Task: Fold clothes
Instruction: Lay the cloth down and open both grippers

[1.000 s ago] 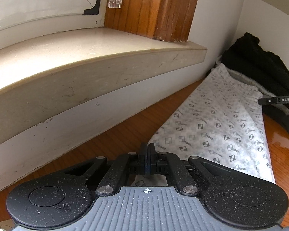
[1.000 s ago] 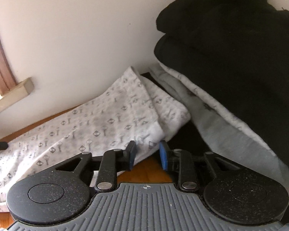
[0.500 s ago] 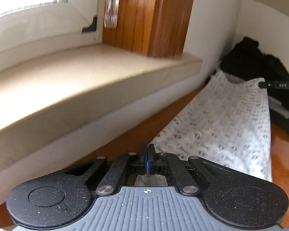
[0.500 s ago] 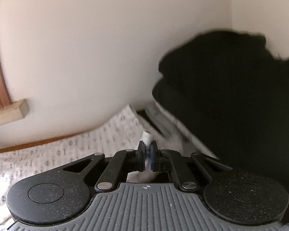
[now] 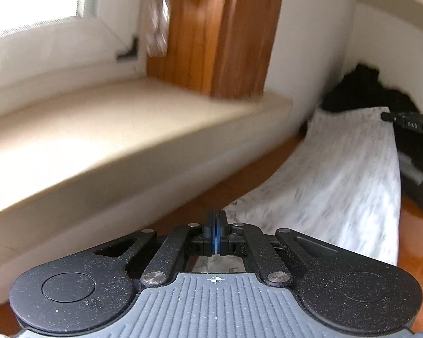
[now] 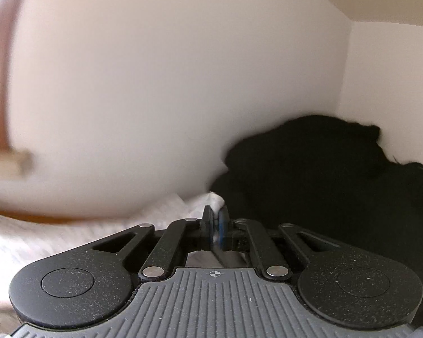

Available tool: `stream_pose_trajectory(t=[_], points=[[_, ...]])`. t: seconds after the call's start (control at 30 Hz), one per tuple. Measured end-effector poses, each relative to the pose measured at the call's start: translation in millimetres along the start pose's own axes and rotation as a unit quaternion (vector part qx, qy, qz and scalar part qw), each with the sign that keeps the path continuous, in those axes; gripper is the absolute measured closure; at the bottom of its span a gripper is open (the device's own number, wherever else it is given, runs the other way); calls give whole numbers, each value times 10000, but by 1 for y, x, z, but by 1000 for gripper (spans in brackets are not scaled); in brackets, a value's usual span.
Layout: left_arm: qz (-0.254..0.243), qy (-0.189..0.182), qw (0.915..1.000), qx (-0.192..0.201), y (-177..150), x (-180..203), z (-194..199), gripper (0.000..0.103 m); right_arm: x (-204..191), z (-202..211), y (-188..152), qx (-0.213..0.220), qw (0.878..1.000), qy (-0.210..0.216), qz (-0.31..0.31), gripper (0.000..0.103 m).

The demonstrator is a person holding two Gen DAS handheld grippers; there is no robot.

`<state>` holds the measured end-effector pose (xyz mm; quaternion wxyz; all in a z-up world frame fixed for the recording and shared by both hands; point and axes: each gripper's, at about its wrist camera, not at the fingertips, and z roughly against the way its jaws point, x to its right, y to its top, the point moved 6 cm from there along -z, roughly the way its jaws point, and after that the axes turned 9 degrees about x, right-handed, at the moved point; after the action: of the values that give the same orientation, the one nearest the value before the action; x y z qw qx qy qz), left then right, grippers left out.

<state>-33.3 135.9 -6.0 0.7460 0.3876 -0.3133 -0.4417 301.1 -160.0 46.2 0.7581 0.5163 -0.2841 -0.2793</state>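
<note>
Wood worktop: right hand-held gripper just clamped the patterned garment corner, left hand-held gripper already pinching its near edge, so the fold lift can start.

Two low, close wrist views along the fingers, sharing the patterned cloth and black pile.

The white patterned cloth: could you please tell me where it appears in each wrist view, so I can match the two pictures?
Left wrist view: the white patterned cloth stretches from the shut left gripper up to the right, toward the right gripper.
Right wrist view: it fills the lower left, with a corner pinched in the right gripper.
Shared landmark: the black clothes pile at the cloth's far end.
</note>
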Motion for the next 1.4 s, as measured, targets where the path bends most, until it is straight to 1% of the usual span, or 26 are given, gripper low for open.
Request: stream_pose_trajectory(t=[0.03,0.07,0.1,0.13,0.17,0.2,0.23,0.27,0.3,0.33,0.37,0.4,0.43,0.47,0.53,0.6,0.67,0.77,0.87,1.0,1.17,1.4], points=[[-53,8,9998,-171,-5,2,-7,102,4,-11,-13,-374,9993,-26,-67,95],[-105,43,9997,-220,-7,4,-8,98,7,-21,-27,-717,9974,-59,-73,91],[-156,77,9995,-270,-9,6,-9,97,8,-24,-36,-843,9964,-118,-21,86],[-196,104,9993,-312,-11,7,-9,93,8,-25,-42,-873,9960,-181,45,82],[-137,64,9995,-290,-10,9,-5,85,8,-22,-45,-816,9965,-188,63,78],[-164,51,9995,-246,-8,10,1,76,7,-18,-45,-735,9971,-175,28,68],[-199,45,9996,-199,-6,11,8,71,5,-13,-43,-631,9979,-170,7,64],[-297,96,9994,-120,-3,14,15,65,0,-6,-40,-509,9986,-121,30,64],[-364,123,9993,-38,-1,17,25,62,-7,0,-36,-386,9992,-49,70,63],[-385,131,9992,46,1,17,35,61,-16,5,-33,-320,9994,105,87,59],[-377,135,9991,132,2,17,44,58,-27,10,-33,-312,9988,386,36,58],[-368,153,9990,203,2,17,54,51,-40,15,-34,-319,9970,710,-46,57],[-360,172,9988,269,2,18,63,47,-53,20,-35,-325,9940,1033,-128,57],[-366,208,9987,301,1,19,72,44,-67,25,-37,-376,9898,1352,-247,56],[-362,298,9984,325,-10,17,91,42,-96,30,-46,-583,9785,1940,-396,56],[-279,482,9979,345,-24,7,111,36,-124,38,-53,-665,9688,2361,-366,56],[-197,665,9969,366,-38,-4,132,35,-144,46,-58,-710,9613,2654,-208,56],[-44,882,9954,370,-60,-22,158,35,-166,56,-65,-758,9525,2949,99,56],[151,918,9949,379,-80,-42,175,35,-171,66,-68,-687,9524,2952,328,55],[216,1004,9941,361,-100,-56,187,35,-170,67,-70,-610,9535,2919,430,52],[256,982,9940,405,-113,-56,193,35,-173,63,-73,-590,9544,2895,428,52],[315,743,9960,374,-126,-34,204,33,-157,86,-82,-585,9526,2946,482,52]])
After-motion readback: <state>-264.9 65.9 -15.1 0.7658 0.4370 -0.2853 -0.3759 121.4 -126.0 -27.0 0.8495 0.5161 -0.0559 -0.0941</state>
